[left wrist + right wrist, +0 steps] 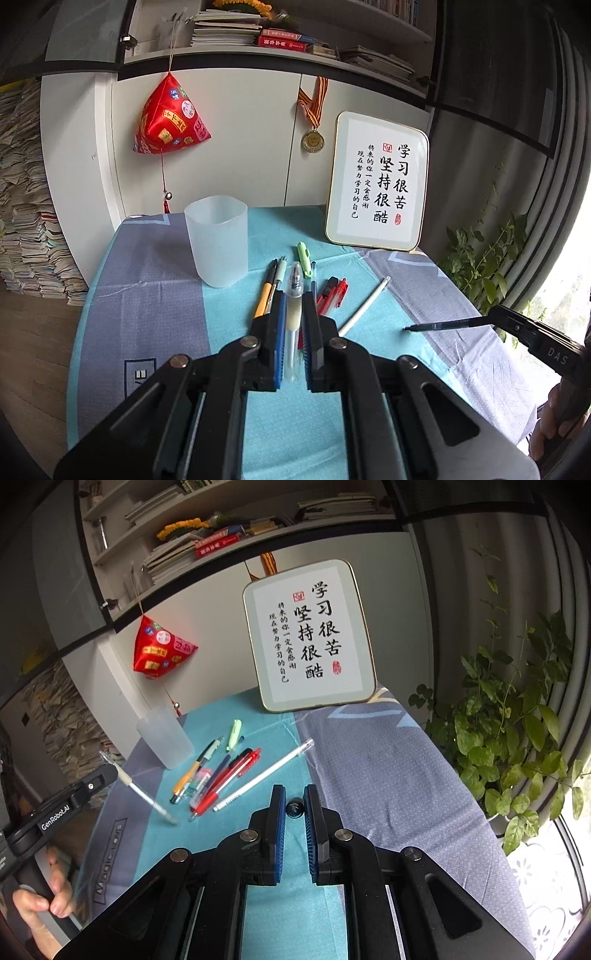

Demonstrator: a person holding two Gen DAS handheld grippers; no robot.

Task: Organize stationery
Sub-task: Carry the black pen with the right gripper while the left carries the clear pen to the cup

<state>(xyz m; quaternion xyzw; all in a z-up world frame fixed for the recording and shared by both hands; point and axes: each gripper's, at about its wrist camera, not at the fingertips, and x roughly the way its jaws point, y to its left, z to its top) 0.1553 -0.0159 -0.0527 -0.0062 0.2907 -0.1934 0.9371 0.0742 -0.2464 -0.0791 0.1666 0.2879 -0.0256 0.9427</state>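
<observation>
Closest to hand, the left gripper [293,306] has its blue-padded jaws pinched tight on a clear pen [293,325], which runs straight out between them and is lifted above the cloth. Off to the side the right gripper [294,801] is clamped just as narrowly on a black pen [445,325]; from its own camera only the pen's dark round end shows between the jaws, while the left view shows the barrel sticking out level over the table. A hand [44,893] is wrapped around the left tool's handle. Below both lies the table [155,302], covered in a teal and grey cloth. The remaining pens rest in a loose cluster near its middle: a yellow-and-black pen [192,771], red pens [225,786] crossing one another, a long white pen [264,775] set at a slant, and a green highlighter [233,734] slightly farther back. Just beside the cluster stands the frosted cup [217,240], upright. Beyond that a framed calligraphy board [378,182] leans at the table's back edge, with a red pyramid ornament [170,118] hanging against the white cabinet behind.
</observation>
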